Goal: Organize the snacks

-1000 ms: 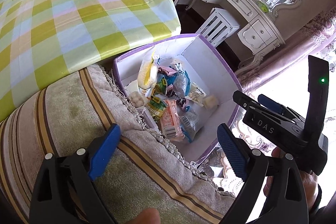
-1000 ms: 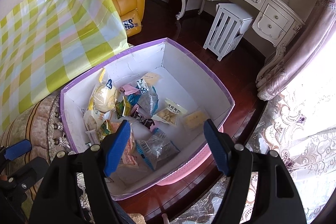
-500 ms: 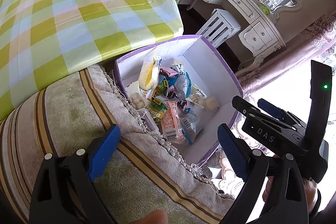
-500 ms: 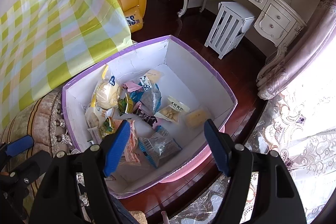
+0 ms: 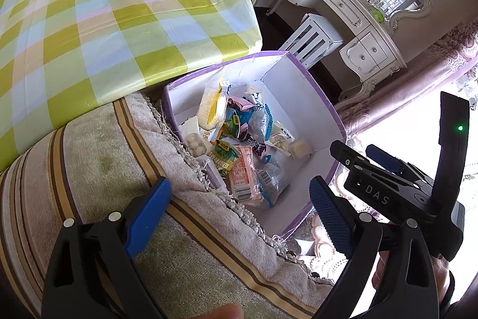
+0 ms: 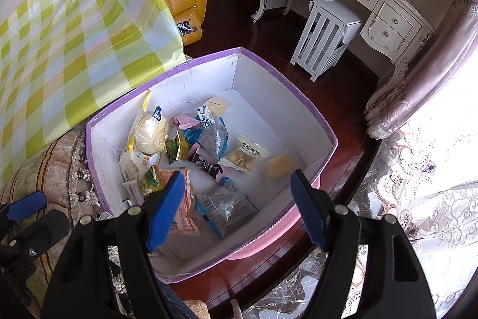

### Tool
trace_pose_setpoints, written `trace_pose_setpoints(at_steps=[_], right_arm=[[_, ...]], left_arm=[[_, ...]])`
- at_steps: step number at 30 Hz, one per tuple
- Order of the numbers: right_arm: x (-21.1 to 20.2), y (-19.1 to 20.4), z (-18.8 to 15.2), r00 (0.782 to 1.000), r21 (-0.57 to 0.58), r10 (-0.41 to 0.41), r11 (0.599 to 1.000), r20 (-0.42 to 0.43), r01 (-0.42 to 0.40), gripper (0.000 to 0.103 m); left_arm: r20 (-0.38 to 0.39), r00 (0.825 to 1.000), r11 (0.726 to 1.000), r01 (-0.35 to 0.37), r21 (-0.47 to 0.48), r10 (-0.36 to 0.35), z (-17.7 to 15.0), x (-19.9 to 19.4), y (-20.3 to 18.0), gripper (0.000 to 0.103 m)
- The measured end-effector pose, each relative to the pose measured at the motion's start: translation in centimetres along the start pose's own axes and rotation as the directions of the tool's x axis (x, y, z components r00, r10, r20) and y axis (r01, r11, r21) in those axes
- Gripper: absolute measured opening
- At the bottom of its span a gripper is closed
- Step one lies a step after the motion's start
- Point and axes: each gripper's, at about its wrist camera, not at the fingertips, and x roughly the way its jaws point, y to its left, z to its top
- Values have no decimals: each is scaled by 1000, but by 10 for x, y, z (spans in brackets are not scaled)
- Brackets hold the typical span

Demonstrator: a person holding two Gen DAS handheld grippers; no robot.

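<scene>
Snacks (image 6: pixel 191 166) in box (image 6: pixel 298 115), below open right hand-held gripper (image 6: pixel 236 208)

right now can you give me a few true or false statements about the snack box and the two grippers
1. The snack box has a purple rim. True.
2. The right gripper holds a snack. False: its fingers are apart with nothing between them.
3. The box is empty. False: many snack packets lie inside, such as the pale yellow bun packet.
4. The left gripper is open, above a striped towel. True.
5. The checked cloth covers the box. False: it lies beside it.
</scene>
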Motion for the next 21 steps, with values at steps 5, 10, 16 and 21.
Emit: trace_pose_setpoints(at_steps=[5,10,16,21], right_arm=[[1,-1,0,1000,3,-2,1000,1,2,75],[2,-2,-1,1000,5,0,1000,1,0,76],[4,-4,-1,1000,10,-2,1000,0,2,76],[4,-3,-2,1000,7,-1,1000,-2,1,76]], left_arm=[[0,1000,1000,0,1,0,0,0,0,92],[0,1000,1000,0,1,0,0,0,0,92],[1,1000,1000,-1,1,1,1,0,0,92],[1,1000,1000,-1,1,1,0,0,0,92]])
